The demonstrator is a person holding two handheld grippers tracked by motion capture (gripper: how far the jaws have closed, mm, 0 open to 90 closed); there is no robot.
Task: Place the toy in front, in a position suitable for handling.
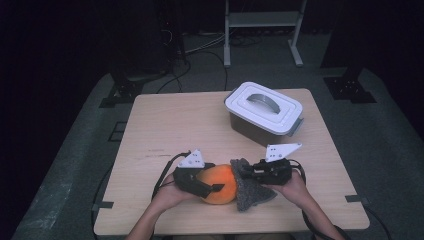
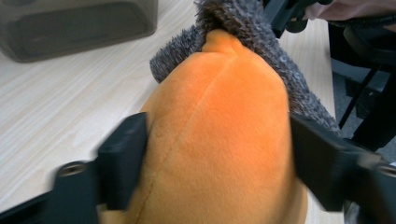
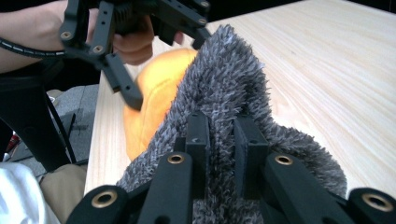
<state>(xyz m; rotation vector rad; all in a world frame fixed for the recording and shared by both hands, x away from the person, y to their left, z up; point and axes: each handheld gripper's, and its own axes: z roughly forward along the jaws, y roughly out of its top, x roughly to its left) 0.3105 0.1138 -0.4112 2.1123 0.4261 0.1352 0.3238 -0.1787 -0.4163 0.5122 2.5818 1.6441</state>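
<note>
My left gripper (image 2: 215, 158) squeezes the soft orange plush (image 2: 219, 140), whose lower part is cut off. My right gripper (image 3: 219, 140) is closed on the shaggy grey cloth (image 3: 224, 88), which hides the plush tip.

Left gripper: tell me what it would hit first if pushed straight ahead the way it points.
The left gripper already clamps the orange plush; beyond it, probably the grey fuzzy cloth held by the right gripper.

Overhead view; gripper views close, sharing orange plush (image 2: 215, 140)
</note>
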